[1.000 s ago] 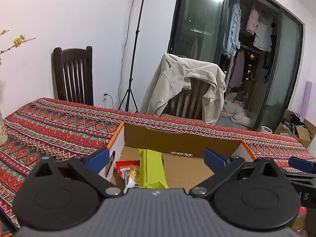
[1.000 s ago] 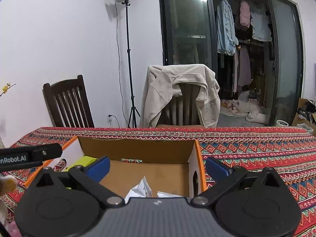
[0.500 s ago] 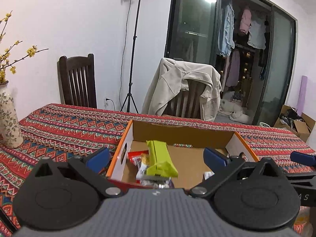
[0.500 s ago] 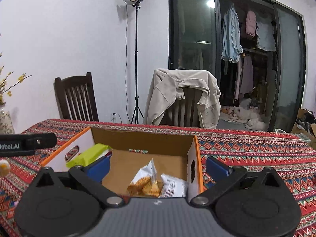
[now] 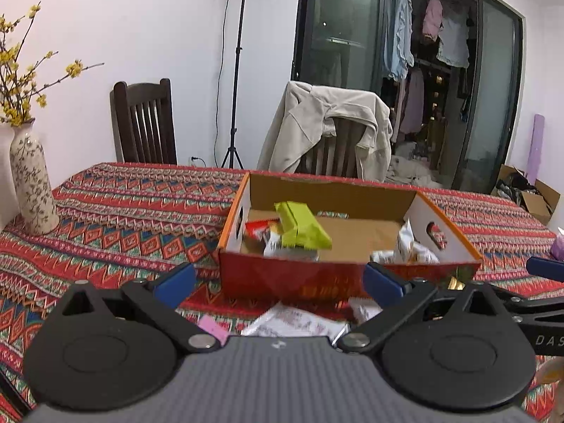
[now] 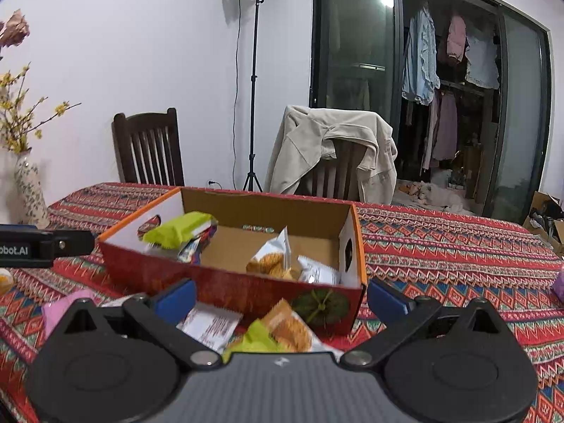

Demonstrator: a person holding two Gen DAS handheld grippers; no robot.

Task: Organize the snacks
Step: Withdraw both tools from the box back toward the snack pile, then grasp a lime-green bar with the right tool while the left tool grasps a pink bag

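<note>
Left view: left gripper [image 5: 278,283] spread wide, empty, short of the box [image 5: 347,275] — green pack [image 5: 303,229] and white packs [image 5: 409,250] already inside; loose packets [image 5: 292,322] on the cloth [image 5: 116,218].

Right view: right gripper [image 6: 282,298] wide open, holding nothing — several snacks [image 6: 285,328] outside the box, so probably partway done.

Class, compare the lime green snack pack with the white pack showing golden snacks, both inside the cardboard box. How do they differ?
Colour: the lime green pack is one plain bright colour, while the white pack shows golden pieces on its front.
Place: the green pack sits at the box's left end; the white pack is nearer the right end.
Pose: the green pack lies tilted on top of other wrappers; the white pack stands up on end.
Both are sealed pouches in the same box.
</note>
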